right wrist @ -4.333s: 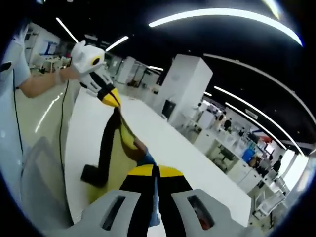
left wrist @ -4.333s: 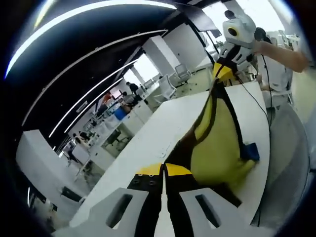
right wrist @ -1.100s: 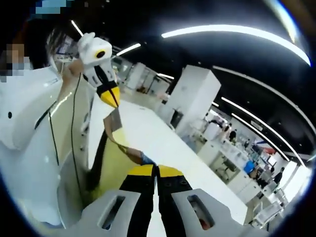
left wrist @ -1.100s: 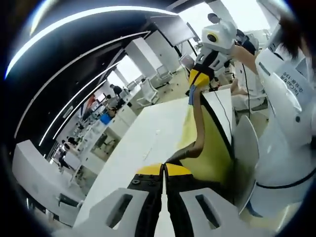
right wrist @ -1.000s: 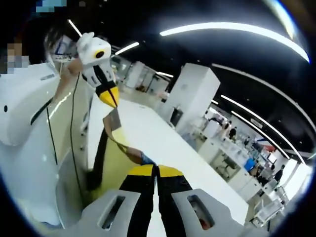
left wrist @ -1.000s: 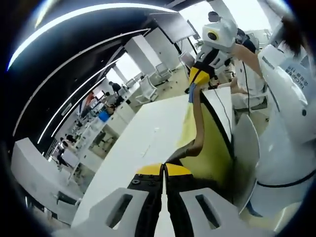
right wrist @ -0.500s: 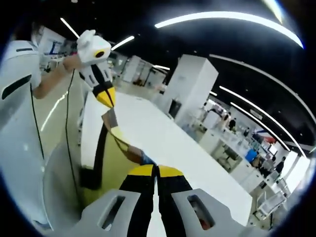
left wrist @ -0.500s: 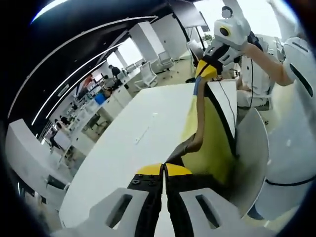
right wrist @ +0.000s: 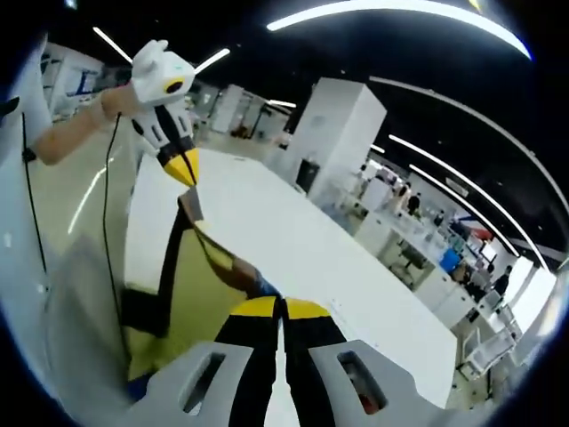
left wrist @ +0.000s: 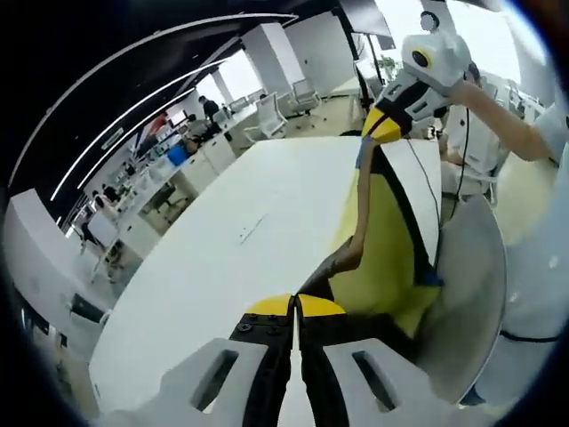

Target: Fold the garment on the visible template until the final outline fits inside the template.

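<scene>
Garment held up off the table, ready to lay down.

We had the garment (left wrist: 382, 240) stretched between both grippers, left gripper (left wrist: 294, 307) and right gripper (right wrist: 280, 307) each clamped shut on an edge above the white table (left wrist: 222, 258). Best lowered evenly, kept taut. Against the earlier frames, it hung nearer the table.

Lighting: bright indoor, from ceiling light strips (right wrist: 391, 11) and blown-out windows (left wrist: 484, 22). Worktop (left wrist: 222, 258) glares white. Strong fisheye bending at edges; distant background soft.
</scene>
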